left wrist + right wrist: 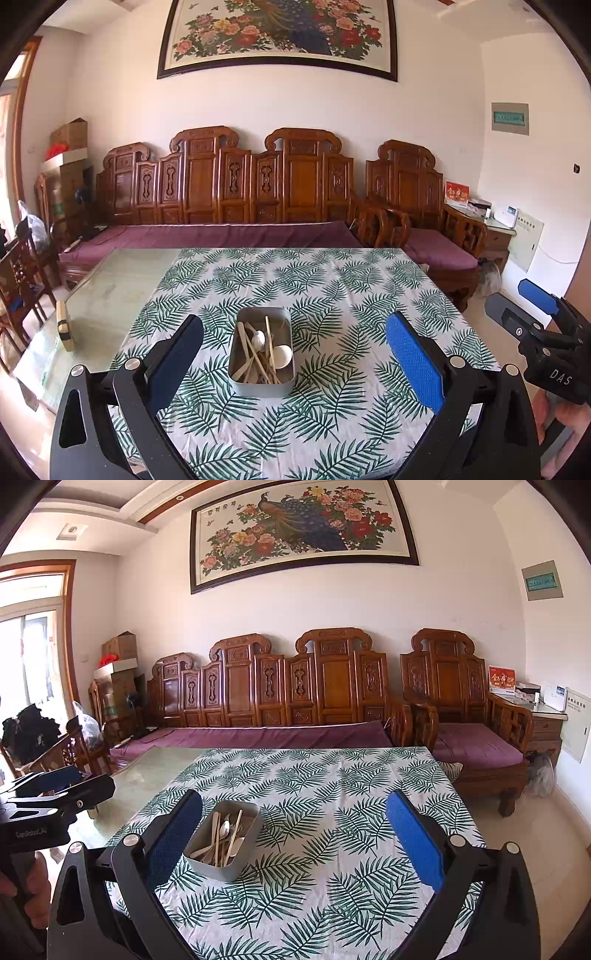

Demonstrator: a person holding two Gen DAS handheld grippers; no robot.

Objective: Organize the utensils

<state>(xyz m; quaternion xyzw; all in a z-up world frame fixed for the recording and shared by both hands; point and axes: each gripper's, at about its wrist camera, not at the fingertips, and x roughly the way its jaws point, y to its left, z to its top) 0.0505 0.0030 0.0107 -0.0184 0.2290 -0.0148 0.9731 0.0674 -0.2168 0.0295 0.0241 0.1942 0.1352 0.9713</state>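
The left gripper with blue pads is spread wide and holds nothing. The right gripper is spread wide too, with nothing in it. Past them, a grey metal box full of wooden sticks and white spoons sits mid-way across the leaf-print cloth table

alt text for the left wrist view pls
A metal tray of jumbled utensils, including chopsticks and a white spoon, sits on a fern-print tablecloth, framed by the open left claw. The right claw, also open, shows at the right edge; a carved wooden sofa lines the wall behind.
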